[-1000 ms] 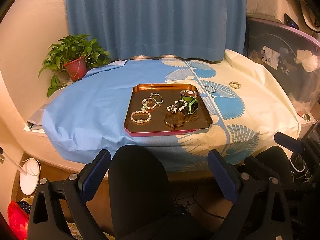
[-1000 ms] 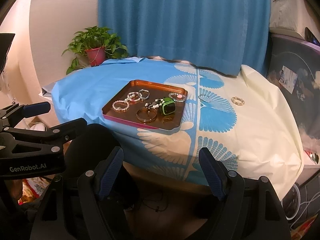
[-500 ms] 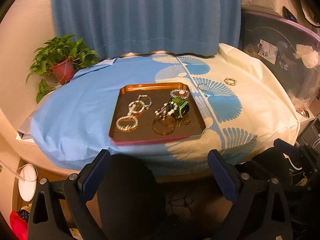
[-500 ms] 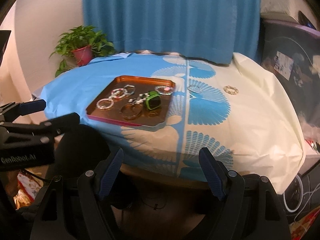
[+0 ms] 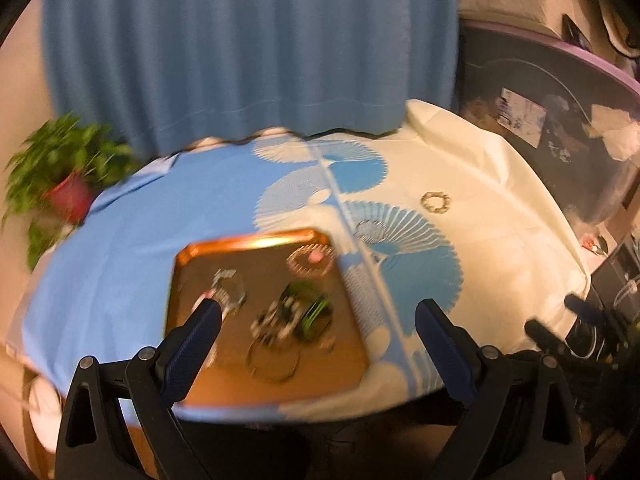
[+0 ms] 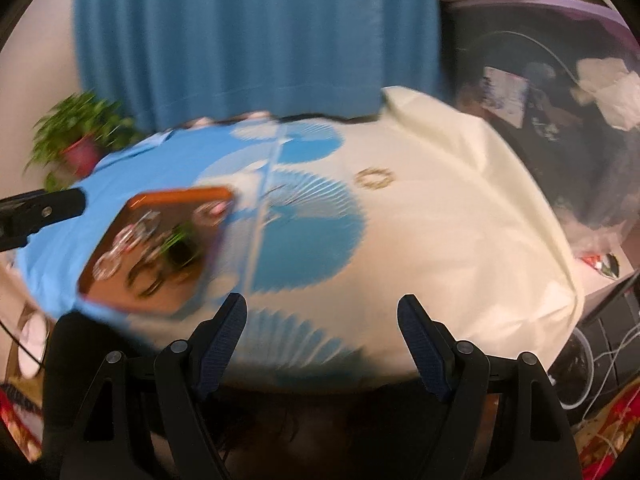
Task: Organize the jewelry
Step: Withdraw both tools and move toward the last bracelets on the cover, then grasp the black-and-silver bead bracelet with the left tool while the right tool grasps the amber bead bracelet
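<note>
A table draped in blue-and-cream fan-print cloth [image 5: 500, 240] carries an orange metal tray [image 5: 256, 380] of tangled bracelets near its front edge. A small beaded bracelet [image 6: 375, 177] lies loose toward the back. Both grippers, left [image 5: 316, 330] and right [image 6: 322, 318], hover with jaws open and empty; a hasty grasp might snag neighbouring pieces.

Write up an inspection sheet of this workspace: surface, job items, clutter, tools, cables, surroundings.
Surface: table under a blue and cream tablecloth.
Job's things: orange tray holding blurred bracelets and a green watch; a beaded bracelet and a thin ring-shaped piece lie loose on the cloth.
Clutter: nothing seen on the table.
Grippers: left tool open and empty above the tray; right tool open and empty above the cloth.
Cables: white cables on the floor at right.
Surroundings: blue curtain, potted plant, clear storage bin.
</note>
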A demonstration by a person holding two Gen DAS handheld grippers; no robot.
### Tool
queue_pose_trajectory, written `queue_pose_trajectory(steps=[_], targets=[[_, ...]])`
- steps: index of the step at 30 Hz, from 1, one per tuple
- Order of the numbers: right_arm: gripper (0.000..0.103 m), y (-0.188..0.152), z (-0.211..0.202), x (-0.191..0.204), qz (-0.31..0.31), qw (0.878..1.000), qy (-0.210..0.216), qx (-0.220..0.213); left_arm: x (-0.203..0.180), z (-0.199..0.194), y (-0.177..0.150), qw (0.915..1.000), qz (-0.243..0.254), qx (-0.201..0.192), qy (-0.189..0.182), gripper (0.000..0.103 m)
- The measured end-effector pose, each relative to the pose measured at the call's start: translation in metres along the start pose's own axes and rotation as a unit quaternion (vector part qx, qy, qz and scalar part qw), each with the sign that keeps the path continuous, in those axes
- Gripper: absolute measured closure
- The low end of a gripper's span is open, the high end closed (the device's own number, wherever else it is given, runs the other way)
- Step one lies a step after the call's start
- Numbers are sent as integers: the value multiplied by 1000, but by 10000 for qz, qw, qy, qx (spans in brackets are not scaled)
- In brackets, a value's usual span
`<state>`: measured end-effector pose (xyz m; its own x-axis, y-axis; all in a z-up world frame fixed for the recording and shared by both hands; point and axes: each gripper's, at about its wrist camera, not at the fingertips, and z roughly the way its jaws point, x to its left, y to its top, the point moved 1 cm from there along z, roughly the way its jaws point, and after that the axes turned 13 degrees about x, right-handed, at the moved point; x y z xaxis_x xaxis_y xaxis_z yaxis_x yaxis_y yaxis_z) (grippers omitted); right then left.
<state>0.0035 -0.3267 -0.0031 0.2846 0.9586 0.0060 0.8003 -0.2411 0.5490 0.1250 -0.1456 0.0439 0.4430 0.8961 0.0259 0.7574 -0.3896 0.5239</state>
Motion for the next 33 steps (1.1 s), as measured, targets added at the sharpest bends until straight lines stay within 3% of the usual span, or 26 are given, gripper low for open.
queue_pose_trajectory(steps=[8, 15, 22, 27, 33], targets=[[25, 71, 56, -57, 410, 9987, -317, 3, -35, 73, 72, 9953, 900, 352, -86, 7], [25, 128, 133, -89, 727, 9968, -70, 336, -40, 171, 123, 9899, 847, 1032, -479, 7], [25, 190, 213, -99, 804, 9948, 174, 602, -43, 243, 144, 9798, 1122, 1594, -440, 8], [25, 214, 252, -98, 685, 9950, -68, 727, -43, 271, 149, 9749, 1244, 1806, -386, 9], [25, 221, 287, -106, 749, 9921, -255, 976, -43, 288, 148, 9691, 1395, 1982, -467, 22]])
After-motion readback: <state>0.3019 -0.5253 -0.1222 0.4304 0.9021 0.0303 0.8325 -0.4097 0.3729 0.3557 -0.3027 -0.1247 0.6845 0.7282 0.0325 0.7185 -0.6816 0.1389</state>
